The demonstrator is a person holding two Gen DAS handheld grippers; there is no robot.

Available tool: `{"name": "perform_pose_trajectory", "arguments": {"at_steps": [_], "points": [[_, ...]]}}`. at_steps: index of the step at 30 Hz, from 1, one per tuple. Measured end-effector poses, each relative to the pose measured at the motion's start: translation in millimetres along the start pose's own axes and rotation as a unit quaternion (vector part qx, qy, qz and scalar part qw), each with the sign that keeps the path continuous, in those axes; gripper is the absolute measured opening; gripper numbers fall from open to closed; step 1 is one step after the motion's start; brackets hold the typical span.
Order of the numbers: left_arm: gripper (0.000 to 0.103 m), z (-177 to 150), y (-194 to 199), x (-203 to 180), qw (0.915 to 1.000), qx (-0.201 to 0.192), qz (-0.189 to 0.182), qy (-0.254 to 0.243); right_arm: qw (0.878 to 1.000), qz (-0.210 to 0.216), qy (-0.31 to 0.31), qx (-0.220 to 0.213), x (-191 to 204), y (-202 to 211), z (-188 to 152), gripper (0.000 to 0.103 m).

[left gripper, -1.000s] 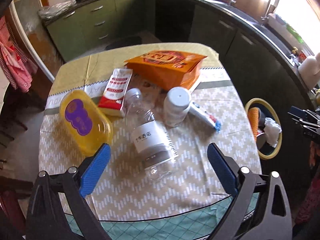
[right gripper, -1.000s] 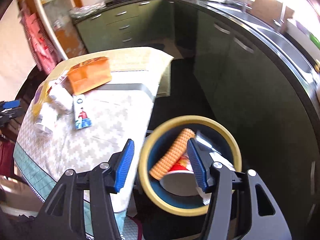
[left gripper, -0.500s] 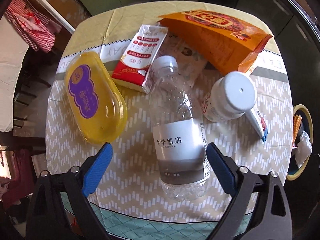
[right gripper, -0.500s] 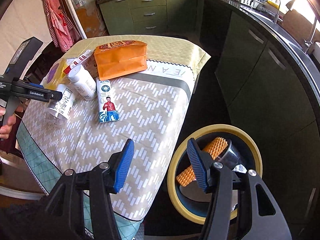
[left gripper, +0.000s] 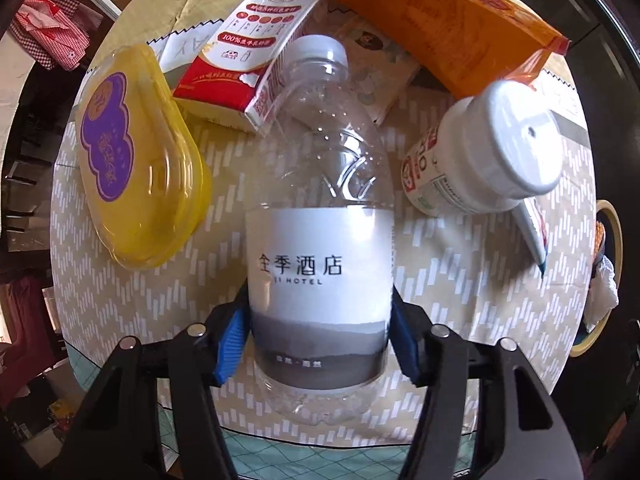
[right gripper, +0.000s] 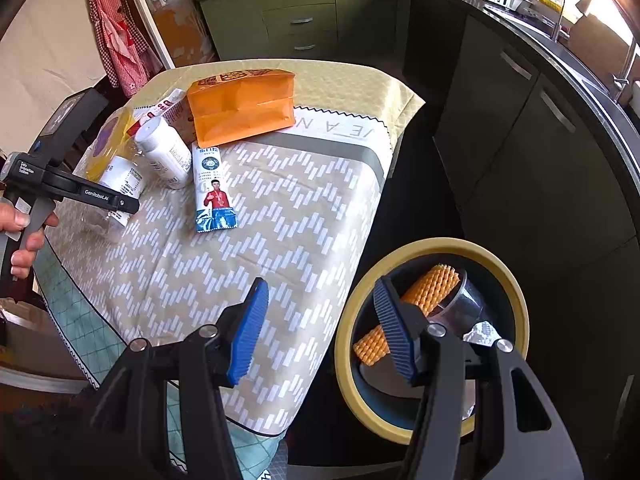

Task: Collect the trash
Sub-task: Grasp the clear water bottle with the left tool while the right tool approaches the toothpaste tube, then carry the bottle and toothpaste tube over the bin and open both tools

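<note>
Left hand-held gripper (left gripper: 318, 340): my pads now sit against both sides of the bottle (left gripper: 320, 216), low on its label; a second ago they stood wide apart, well short of it.
Bottle: clear, empty-looking, white cap, lying on the table (left gripper: 460, 280), base toward me.
Right hand-held gripper (right gripper: 322, 330): wide apart, holding nothing; I have drawn it back from the bin (right gripper: 432, 340), which it hung over a second ago.
Bin: yellow-rimmed, beside the table's edge, already holding a corn cob (right gripper: 404, 316) and a cup.
Neighbours: yellow box (left gripper: 136, 160), carton (left gripper: 248, 60), white jar (left gripper: 476, 152), orange bag (left gripper: 436, 24).
Meaning: grasp looks made; I judge lift and carry to the bin come next.
Risk: thin plastic may buckle or slip.
</note>
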State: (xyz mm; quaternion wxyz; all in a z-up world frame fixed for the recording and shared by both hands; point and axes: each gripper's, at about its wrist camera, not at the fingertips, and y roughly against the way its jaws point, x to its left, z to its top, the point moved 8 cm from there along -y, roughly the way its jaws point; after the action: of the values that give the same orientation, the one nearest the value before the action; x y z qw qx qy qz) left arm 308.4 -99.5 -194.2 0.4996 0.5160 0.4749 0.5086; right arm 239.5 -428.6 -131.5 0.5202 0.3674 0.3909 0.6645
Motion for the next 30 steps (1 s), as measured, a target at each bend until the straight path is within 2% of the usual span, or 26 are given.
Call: {"name": "perform_pose_trajectory", "arguments": {"at_steps": [4, 6, 8, 13, 18, 21, 23, 25, 30], "points": [[0.058, -9, 19, 7, 0.9987, -0.043, -0.029, -0.002, 0.999, 0.029, 0.033, -0.005, 37, -3, 17, 0.055], [0.059, -16, 30, 11, 0.9971, -0.065, -0.039, -0.005, 0.996, 0.045, 0.07, -0.012, 66, -9, 28, 0.055], [0.058, -23, 48, 16, 0.9938, -0.101, -0.044, -0.015, 0.991, 0.033, 0.124, -0.025, 92, -20, 40, 0.054], [0.058, -42, 91, 27, 0.9824, -0.17, -0.068, -0.035, 0.98, -0.003, 0.199, -0.008, 135, -68, 46, 0.044], [0.058, -47, 126, 34, 0.9682, -0.23, -0.081, -0.055, 0.978, -0.055, 0.202, 0.003, 134, -101, 48, 0.039], [0.058, -51, 143, 40, 0.9589, -0.262, -0.081, -0.072, 0.981, -0.055, 0.187, 0.02, 129, -112, 48, 0.028], [0.058, -56, 151, 36, 0.955, -0.271, -0.088, -0.083, 0.981, -0.061, 0.182, 0.018, 124, -113, 48, 0.018], [0.059, -59, 156, 32, 0.9521, -0.277, -0.093, -0.091, 0.983, -0.061, 0.172, 0.015, 120, -108, 48, 0.012], [0.059, -69, 164, 9, 0.941, -0.297, -0.104, -0.124, 0.988, -0.036, 0.151, 0.004, 110, -79, 33, 0.009]]}}
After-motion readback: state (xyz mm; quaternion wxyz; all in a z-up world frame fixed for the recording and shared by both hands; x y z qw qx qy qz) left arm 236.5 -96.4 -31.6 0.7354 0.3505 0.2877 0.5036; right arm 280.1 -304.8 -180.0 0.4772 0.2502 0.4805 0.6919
